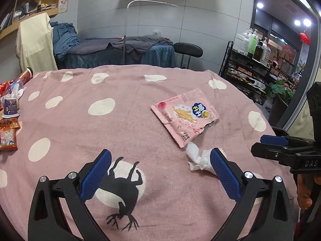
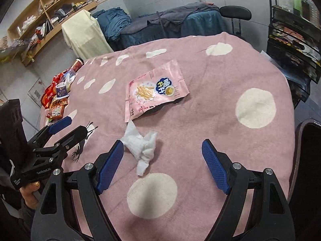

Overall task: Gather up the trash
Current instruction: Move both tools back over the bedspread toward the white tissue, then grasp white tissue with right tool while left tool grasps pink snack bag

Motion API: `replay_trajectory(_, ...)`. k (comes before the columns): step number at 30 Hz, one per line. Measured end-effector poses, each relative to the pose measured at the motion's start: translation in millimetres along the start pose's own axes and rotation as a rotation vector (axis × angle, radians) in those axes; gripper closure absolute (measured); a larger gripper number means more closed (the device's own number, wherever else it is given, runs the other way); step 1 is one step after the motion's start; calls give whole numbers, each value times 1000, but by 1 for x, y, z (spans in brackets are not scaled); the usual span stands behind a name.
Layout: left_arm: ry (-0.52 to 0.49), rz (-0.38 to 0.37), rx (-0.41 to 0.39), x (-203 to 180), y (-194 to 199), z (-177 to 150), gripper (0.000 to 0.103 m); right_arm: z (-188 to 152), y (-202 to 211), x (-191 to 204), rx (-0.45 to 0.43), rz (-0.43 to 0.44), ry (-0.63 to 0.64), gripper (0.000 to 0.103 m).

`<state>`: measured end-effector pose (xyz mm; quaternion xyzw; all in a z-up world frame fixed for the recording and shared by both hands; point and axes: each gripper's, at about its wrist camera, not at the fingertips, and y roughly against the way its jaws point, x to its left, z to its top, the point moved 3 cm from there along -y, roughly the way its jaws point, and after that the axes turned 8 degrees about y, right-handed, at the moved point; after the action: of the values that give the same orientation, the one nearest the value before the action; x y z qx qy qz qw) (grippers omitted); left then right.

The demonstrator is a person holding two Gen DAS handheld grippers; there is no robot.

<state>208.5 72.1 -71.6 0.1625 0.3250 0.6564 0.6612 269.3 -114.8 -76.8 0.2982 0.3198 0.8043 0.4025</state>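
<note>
Both grippers, left (image 1: 160,172) and right (image 2: 162,166), are wide open, empty. The tissue (image 2: 143,144) looks feather-light and squishy; I'd pinch its bunched middle.

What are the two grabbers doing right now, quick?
Left gripper: open, holding nothing.
Right gripper: open, holding nothing; the tissue lies loose between its fingers.

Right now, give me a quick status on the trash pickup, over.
Both tongs open, empty: left tongs, right tongs. Crumpled tissue lies loose by the right tongs' left pad, pink snack wrapper just beyond. Nothing in the way.
</note>
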Motion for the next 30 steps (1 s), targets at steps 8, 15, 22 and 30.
replay_trajectory(8,17,3,13,13,-6,5,5,10,-59,25,183,49,77,28)
replay_trajectory(15,-16,8,39,13,-19,11,6,1,-88,31,267,90,101,63)
replay_trajectory(22,-132,3,62,-8,-37,17,6,-4,-53,21,162,45,93,71)
replay_trajectory(30,-422,67,103,-59,-69,10,8,-10,-3,-25,39,-19,-53,71)
